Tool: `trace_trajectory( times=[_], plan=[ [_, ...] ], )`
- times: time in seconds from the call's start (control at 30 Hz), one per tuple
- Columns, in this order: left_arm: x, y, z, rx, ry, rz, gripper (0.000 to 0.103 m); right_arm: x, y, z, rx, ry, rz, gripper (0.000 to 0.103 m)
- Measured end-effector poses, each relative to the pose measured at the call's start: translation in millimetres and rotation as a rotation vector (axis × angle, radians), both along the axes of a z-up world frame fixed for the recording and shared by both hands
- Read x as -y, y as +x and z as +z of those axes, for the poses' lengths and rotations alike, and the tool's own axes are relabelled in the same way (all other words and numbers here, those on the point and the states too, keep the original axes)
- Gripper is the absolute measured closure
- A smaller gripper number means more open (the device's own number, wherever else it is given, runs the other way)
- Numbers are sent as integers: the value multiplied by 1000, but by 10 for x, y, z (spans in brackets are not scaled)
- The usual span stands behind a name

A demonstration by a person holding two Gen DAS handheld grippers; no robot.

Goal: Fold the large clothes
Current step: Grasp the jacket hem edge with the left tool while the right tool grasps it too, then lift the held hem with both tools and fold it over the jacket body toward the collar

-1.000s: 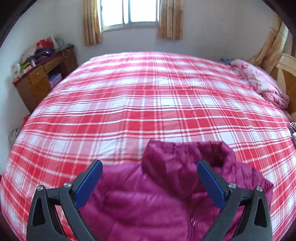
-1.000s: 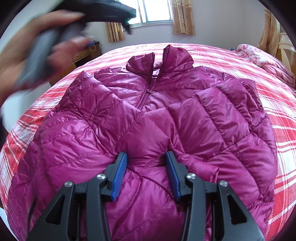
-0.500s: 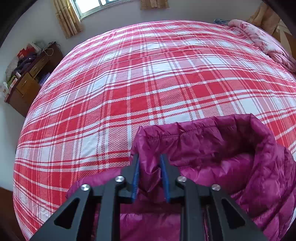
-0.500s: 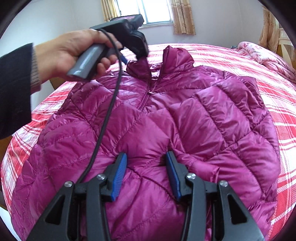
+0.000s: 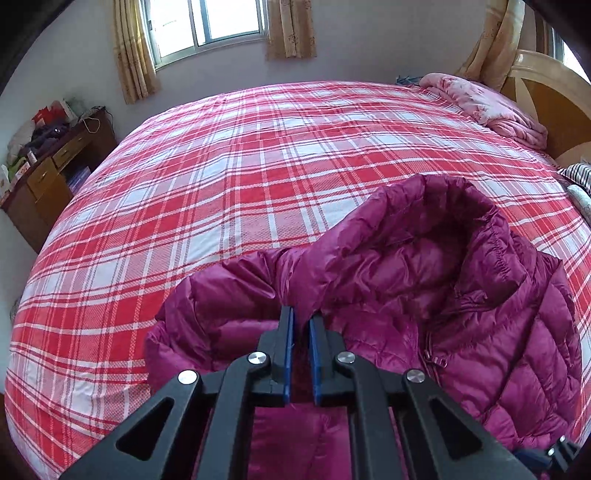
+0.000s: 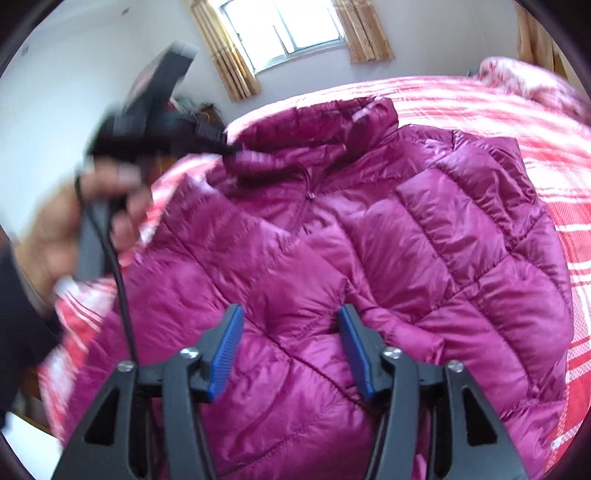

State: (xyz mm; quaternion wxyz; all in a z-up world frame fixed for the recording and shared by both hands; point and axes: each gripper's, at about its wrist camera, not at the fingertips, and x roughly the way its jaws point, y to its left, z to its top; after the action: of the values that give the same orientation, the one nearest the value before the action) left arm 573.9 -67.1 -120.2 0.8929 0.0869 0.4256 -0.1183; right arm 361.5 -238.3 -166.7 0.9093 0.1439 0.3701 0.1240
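A magenta puffer jacket [image 6: 369,258] lies front-up on the red plaid bed, zipper closed, collar toward the window. My left gripper [image 5: 301,317] is shut on the jacket's left collar edge [image 5: 306,288] and lifts it off the bed; the open collar [image 5: 443,229] stands to its right. In the right wrist view the left gripper [image 6: 225,149] appears blurred at the collar, held by a hand. My right gripper [image 6: 291,317] has its jaws apart with a fold of the jacket's lower front bulging between them; the pads look clear of the fabric.
The red and white plaid bedspread [image 5: 221,184] covers a large bed. A pink quilt [image 5: 487,107] lies bunched by the wooden headboard [image 5: 554,99] at right. A cluttered wooden desk [image 5: 48,166] stands left of the bed. A window with curtains [image 5: 210,29] is behind.
My left gripper has gone from open above the collar to shut on its left edge and pulled it up and back. The right gripper's jaws have widened and its view has shifted.
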Motion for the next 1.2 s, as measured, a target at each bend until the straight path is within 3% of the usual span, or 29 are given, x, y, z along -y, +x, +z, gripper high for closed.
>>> trace_trajectory(
  times=[0.13, 0.27, 0.47, 0.53, 0.6, 0.63, 0.67, 0.8, 1.03, 1.1, 1.2],
  plan=[
    [-68, 2, -85, 9, -24, -8, 96, 212, 235, 327, 3, -1, -75, 38],
    [-209, 54, -122, 18, -79, 14, 96, 371, 723, 570, -7, -95, -146, 33],
    [-266, 90, -325, -10, -109, 25, 96, 450, 1604, 482, -82, -142, -179, 34],
    [-292, 89, -360, -14, -124, 28, 96, 472, 1720, 414, -103, -159, -171, 44],
    [-325, 76, -372, -11, -137, 25, 96, 500, 1772, 344, -131, -177, -155, 61],
    [-338, 67, -380, -9, -141, 23, 96, 520, 1744, 307, -143, -185, -151, 80],
    [-347, 64, -382, -6, -144, 22, 96, 539, 1713, 287, -149, -186, -148, 85],
    [-402, 27, -316, 14, -167, 44, 96, 650, 1565, 184, -163, -182, -156, 88],
    [-480, -243, 342, 168, -295, 60, 95, 722, 1562, -12, -160, -167, -163, 90],
    [-426, -140, 481, 187, -301, 73, 95, 699, 1533, -24, -145, -182, -160, 90],
    [-233, 209, 467, 152, -256, 74, 95, 673, 1498, -28, -127, -198, -149, 90]
  ],
)
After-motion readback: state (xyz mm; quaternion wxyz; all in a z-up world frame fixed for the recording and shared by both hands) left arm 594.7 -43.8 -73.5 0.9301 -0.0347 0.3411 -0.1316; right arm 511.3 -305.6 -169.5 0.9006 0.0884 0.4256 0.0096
